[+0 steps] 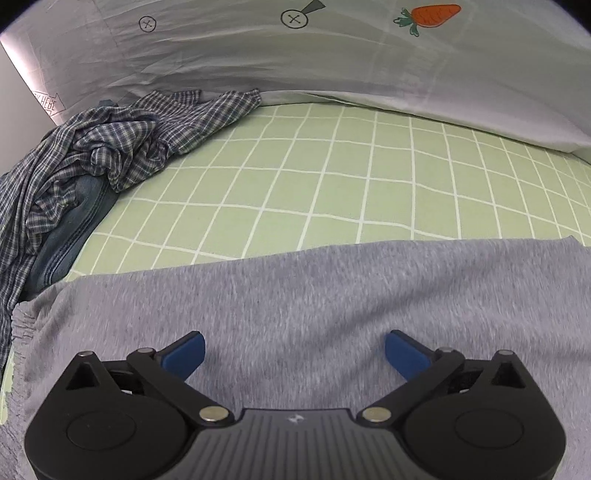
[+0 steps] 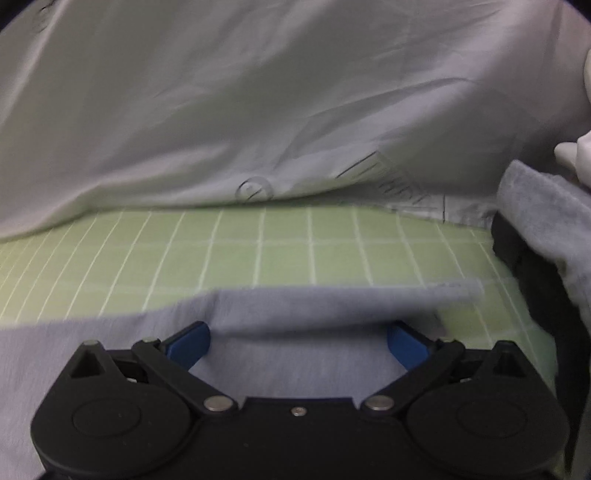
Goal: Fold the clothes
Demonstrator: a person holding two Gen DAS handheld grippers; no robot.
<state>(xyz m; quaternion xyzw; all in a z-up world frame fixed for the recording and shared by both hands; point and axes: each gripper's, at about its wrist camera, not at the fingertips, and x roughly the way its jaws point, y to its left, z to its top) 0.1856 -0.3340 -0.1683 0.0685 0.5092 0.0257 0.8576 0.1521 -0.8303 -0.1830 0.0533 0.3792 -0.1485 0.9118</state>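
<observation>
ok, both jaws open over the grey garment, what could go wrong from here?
1. The right wrist view is motion-blurred; the right gripper could close short of the grey knit garment's edge.
2. The crumpled blue plaid shirt lies nearby; a wide fold might snag it.

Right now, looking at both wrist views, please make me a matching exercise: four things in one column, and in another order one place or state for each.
Things:
1. grey garment
2. checked shirt
3. carrot print
4. left gripper

Places or states:
A. on the white duvet
B. open, above grey cloth
C. crumpled in a pile at the left
D. spread flat on the green grid sheet

Pairs: 1-D, 2-C, 3-A, 4-B
</observation>
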